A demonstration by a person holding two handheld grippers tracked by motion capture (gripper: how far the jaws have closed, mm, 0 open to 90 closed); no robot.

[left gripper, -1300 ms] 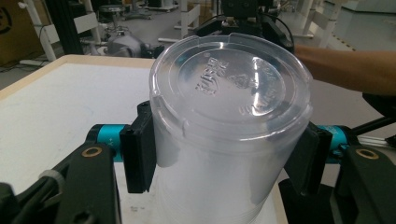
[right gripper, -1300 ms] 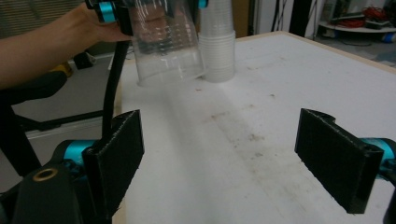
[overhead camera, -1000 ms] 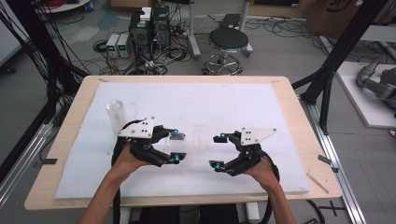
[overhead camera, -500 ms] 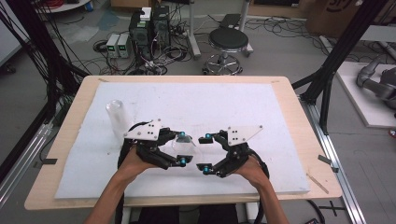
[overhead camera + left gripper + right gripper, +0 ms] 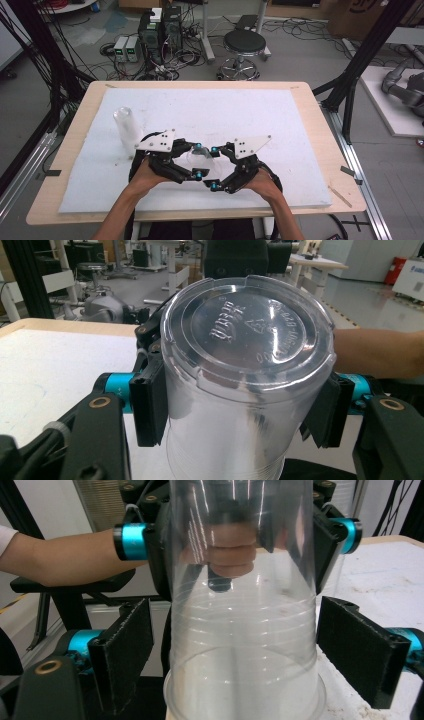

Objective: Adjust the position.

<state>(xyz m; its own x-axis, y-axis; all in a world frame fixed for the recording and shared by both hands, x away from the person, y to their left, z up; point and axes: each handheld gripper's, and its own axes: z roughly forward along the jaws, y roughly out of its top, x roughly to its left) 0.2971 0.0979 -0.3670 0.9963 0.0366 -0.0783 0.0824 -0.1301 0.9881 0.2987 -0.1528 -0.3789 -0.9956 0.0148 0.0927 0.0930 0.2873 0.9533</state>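
left tool [image 5: 196, 161] clamps the clear plastic cup [image 5: 202, 161] near its closed base, holding it on its side just above the tabletop [image 5: 300, 125], near the front edge, middle. right tool [image 5: 214, 168] has its jaws spread wide around the cup's open rim, pads [image 5: 126, 650] off the wall. a second clear cup [image 5: 127, 129] stands upside down, far left.
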